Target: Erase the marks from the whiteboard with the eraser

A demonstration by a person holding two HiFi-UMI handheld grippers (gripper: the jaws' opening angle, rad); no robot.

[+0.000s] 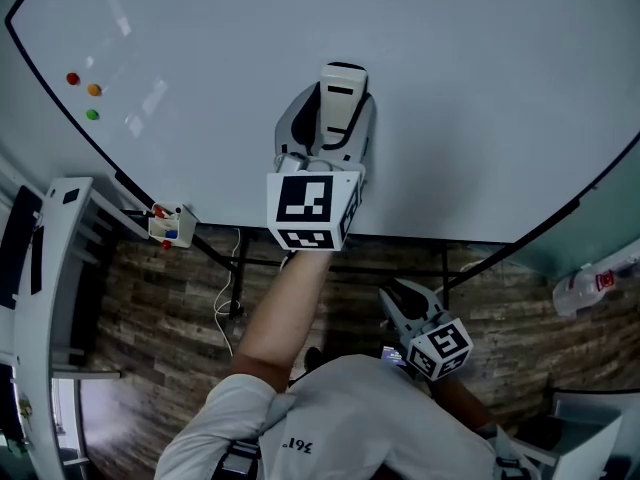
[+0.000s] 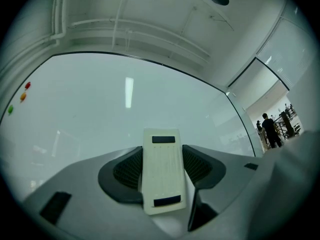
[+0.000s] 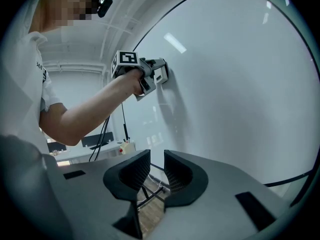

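An eraser (image 1: 342,98) is being pressed flat against the whiteboard (image 1: 480,88) by the left gripper (image 1: 322,138). It is being clamped by its long sides between the jaws, so that the wiping face is being kept square to the board while the arm is being stretched upward. The right gripper (image 3: 151,176) is being held low and well apart from the board, apparently to be kept out of the wiping arm's way. Its jaws are being kept narrowly apart, with nothing between them. No marks are being shown near the eraser in any view, so the wiping is being judged to be at or near its end, or the marks too faint to be made out. Three coloured magnets (image 1: 90,90) are being left alone near the board's left edge.
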